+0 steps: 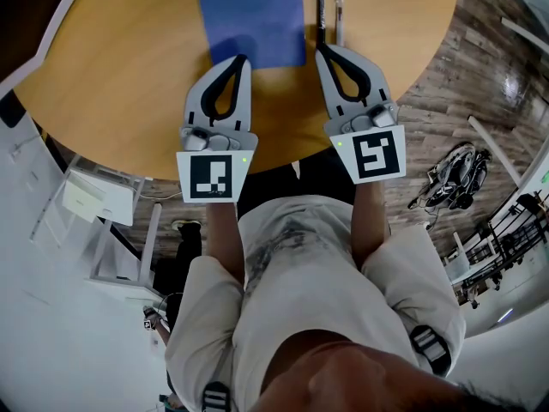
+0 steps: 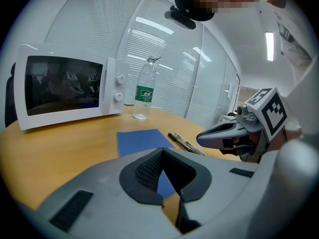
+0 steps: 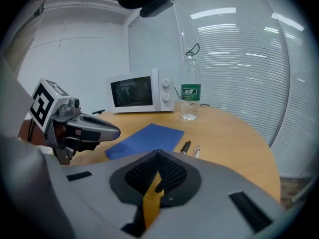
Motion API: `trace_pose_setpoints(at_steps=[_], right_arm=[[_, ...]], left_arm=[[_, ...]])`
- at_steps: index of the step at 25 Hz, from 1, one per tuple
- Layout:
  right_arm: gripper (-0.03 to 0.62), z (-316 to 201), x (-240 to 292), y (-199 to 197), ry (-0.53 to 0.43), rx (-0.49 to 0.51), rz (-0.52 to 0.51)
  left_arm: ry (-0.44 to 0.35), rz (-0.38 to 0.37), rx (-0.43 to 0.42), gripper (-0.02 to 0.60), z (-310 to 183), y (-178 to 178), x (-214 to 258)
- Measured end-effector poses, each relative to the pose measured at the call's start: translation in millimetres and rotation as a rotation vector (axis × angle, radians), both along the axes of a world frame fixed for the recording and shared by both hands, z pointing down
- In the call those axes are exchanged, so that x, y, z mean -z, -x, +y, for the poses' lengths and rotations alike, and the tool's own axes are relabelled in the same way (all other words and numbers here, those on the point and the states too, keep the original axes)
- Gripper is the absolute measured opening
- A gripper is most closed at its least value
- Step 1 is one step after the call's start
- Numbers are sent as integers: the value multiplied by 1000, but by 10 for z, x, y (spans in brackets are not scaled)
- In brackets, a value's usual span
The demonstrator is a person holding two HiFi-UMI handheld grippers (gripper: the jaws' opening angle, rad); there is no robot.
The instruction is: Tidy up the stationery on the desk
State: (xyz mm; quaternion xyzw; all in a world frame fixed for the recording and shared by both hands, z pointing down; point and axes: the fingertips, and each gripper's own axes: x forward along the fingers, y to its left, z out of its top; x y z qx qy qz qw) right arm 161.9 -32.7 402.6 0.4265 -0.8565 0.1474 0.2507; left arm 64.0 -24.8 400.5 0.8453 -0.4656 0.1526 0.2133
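A blue sheet [image 1: 250, 15] lies flat on the round wooden desk [image 1: 120, 75]. Just right of it lie a black pen [image 1: 321, 11] and a clear pen [image 1: 338, 7], side by side. My left gripper [image 1: 241, 59] hovers over the sheet's near edge, shut and holding nothing. My right gripper [image 1: 322, 51] is shut and empty too, its tip by the near end of the black pen. The left gripper view shows the sheet [image 2: 141, 140] and both pens [image 2: 183, 142] beyond its jaws. In the right gripper view the sheet [image 3: 147, 137] and the black pen [image 3: 186, 147] lie ahead.
A white microwave [image 2: 65, 91] and a clear water bottle [image 2: 144, 89] stand at the desk's far side. The desk's near edge curves just behind both grippers. A wood-pattern floor with cables [image 1: 455, 174] lies to the right; a white stand [image 1: 103, 204] is at the left.
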Motion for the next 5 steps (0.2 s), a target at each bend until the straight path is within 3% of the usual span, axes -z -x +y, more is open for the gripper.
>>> trace_pose_setpoints(at_steps=[5], right_arm=[[61,-26,-9,-42,1,-1,-1]], left_arm=[[10,-11,-3,9,-17,-18,-27]])
